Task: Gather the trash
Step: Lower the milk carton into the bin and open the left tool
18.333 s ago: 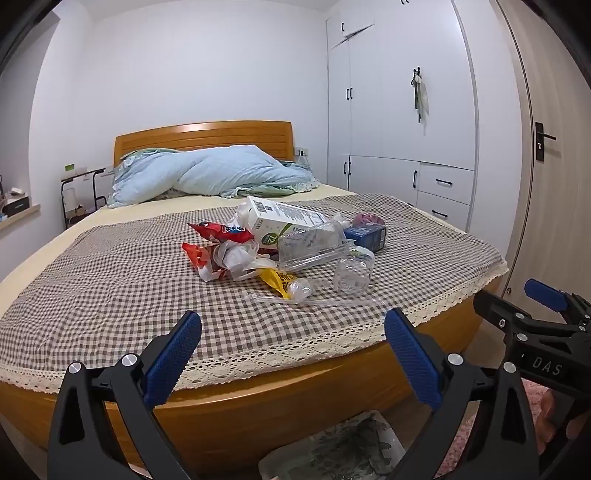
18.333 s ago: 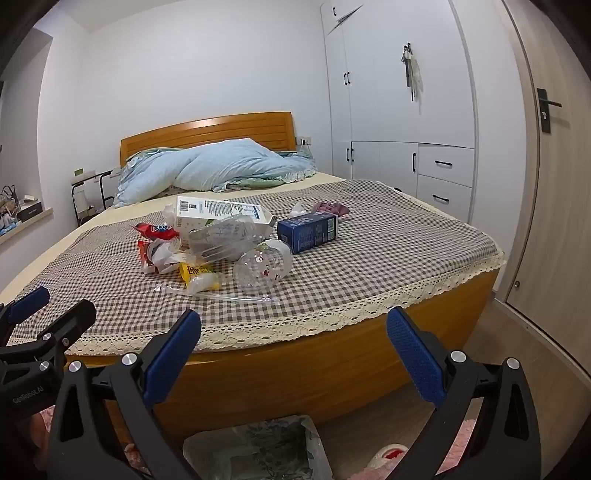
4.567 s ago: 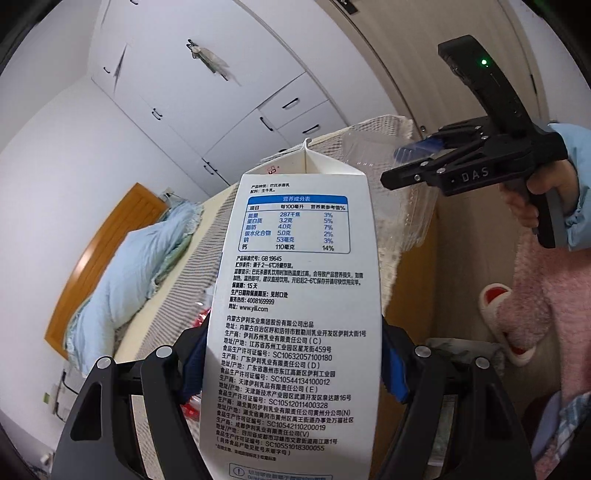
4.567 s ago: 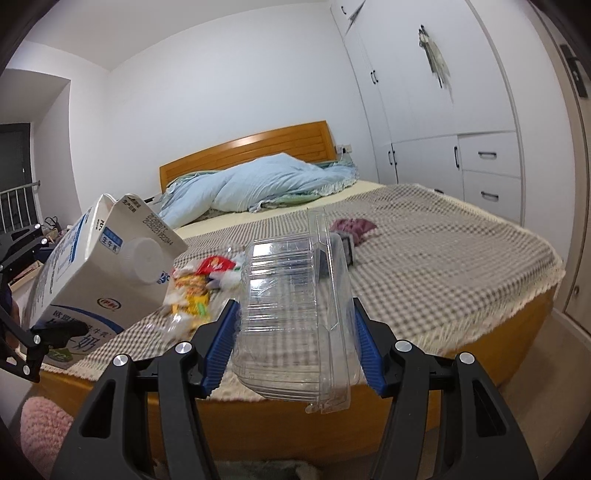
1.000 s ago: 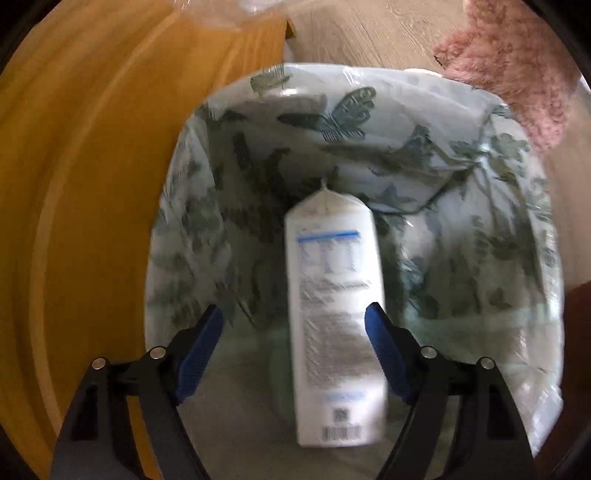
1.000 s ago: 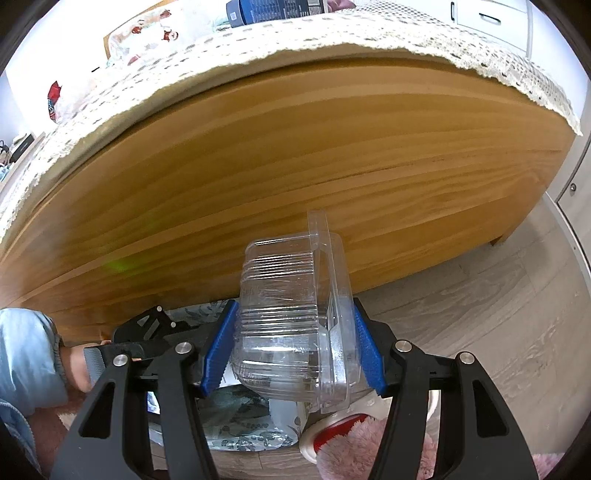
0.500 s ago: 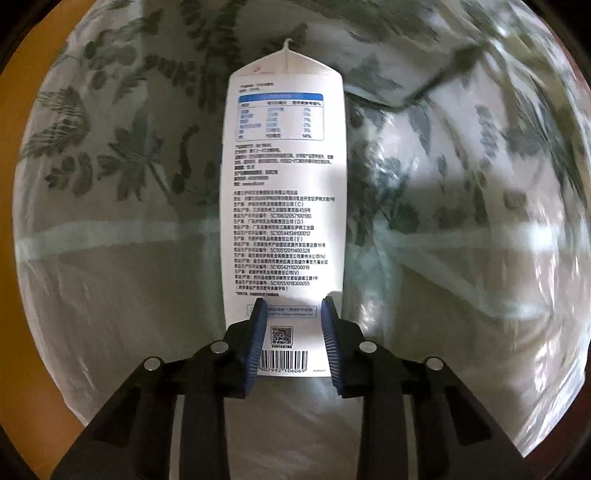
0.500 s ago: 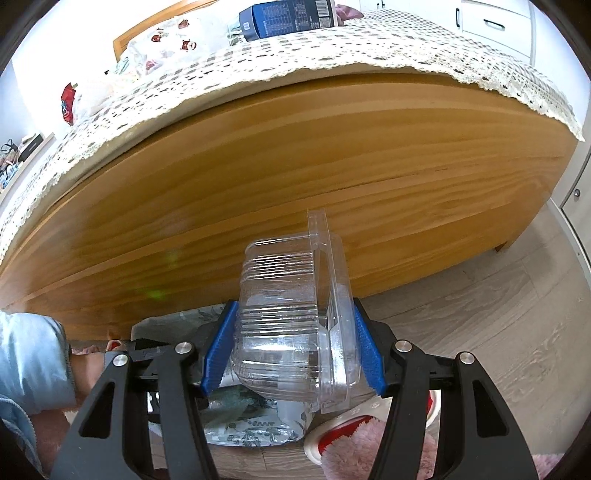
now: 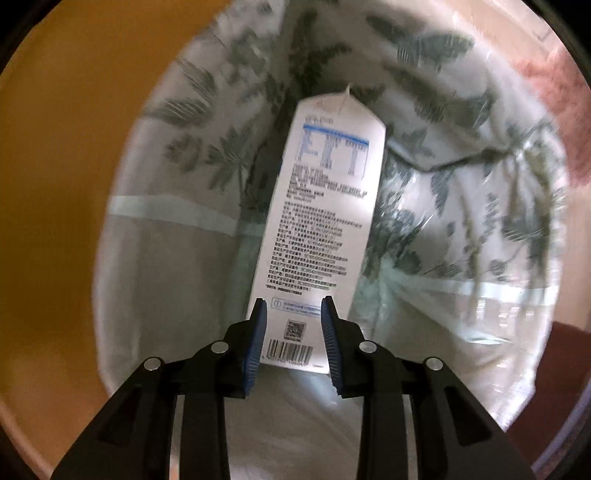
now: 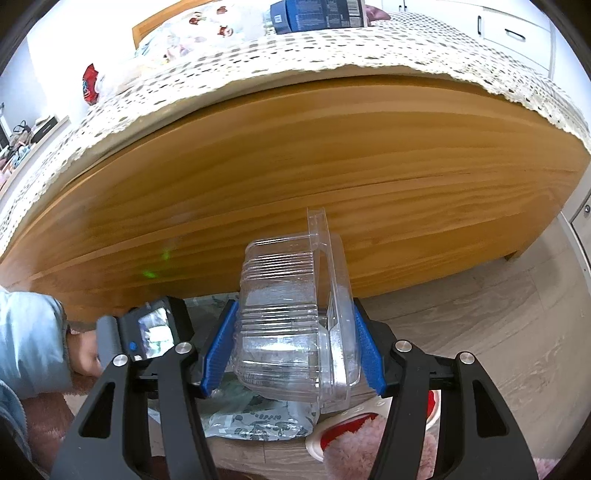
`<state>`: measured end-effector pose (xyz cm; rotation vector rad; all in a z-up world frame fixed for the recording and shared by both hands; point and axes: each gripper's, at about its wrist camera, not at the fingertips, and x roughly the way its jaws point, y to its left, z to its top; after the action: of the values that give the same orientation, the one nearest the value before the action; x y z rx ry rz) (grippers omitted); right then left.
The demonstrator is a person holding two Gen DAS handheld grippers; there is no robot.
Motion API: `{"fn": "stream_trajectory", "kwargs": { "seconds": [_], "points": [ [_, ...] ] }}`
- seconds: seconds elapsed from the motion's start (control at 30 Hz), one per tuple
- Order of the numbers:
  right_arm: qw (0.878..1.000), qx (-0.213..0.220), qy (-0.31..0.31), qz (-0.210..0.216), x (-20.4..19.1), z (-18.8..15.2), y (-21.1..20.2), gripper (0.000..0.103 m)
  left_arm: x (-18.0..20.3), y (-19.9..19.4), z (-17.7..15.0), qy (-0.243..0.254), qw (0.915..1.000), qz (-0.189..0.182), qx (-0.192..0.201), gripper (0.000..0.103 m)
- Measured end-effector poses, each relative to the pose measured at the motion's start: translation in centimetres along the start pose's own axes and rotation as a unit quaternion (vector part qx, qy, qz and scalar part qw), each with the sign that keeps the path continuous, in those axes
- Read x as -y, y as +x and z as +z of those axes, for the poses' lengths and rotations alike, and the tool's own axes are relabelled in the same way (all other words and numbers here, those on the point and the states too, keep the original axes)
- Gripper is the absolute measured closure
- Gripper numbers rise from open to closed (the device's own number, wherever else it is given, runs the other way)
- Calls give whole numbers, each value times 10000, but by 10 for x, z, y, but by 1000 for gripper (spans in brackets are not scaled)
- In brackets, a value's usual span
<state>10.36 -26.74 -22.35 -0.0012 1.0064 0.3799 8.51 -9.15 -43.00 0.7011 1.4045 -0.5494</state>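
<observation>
Left wrist view: looks straight down into the pale plastic bin bag with a grey-green leaf print (image 9: 461, 184), its mouth filling most of the frame.
Carton: white gable-top milk carton with printed text (image 9: 317, 221), lying inside the bag at centre frame; long axis from bottom centre up to upper centre, gable end farthest from the lens, barcode end nearest.
Left gripper (image 9: 291, 314): blue pads set narrow, having just widened a touch after closing in; nothing between them, carton broader than the gap and lying beyond the tips, so apparently released.
Right wrist view: faces the orange wooden bed frame (image 10: 295, 166) at a downward slant.
Right gripper (image 10: 294, 308): clamped on the clear ribbed plastic clamshell container (image 10: 284, 295), pads pressing both sides, hinged lid standing on the right edge.
Bag from right gripper: leaf-print edge at lower centre-left (image 10: 258, 417), below and behind the container, close under the bed frame.
Obstruction: left gripper's body and the person's hand (image 10: 83, 354) at left, over the bag's mouth.
Nearer hand: right, for the next drop; probably needs the left clear of the mouth first.
Remaining on bed: dark blue box (image 10: 317, 14) at top centre, red wrapper (image 10: 90, 83) at upper left.
</observation>
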Motion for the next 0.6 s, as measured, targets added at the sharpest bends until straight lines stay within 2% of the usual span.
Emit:
{"fn": "stream_trajectory", "kwargs": {
  "seconds": [0.17,0.33,0.4,0.5,0.6],
  "points": [
    [9997,7,-197,135,-2,-2,-3,45,-4,-54,-10,-404,9981,-93,455,47],
    [9972,-14,-715,220,-10,-5,-3,45,-12,-113,-19,-929,9910,-160,955,24],
    [9947,-65,-999,246,-15,-6,-1,45,-17,-132,-15,-1188,9869,-243,1068,23],
    [9900,-196,-1335,410,-21,-8,2,45,-22,-153,-23,-1649,9784,-318,1208,8],
    [9829,-300,-1721,573,-29,-10,7,45,-23,-164,-36,-2070,9688,-245,1339,8]
  ]
}}
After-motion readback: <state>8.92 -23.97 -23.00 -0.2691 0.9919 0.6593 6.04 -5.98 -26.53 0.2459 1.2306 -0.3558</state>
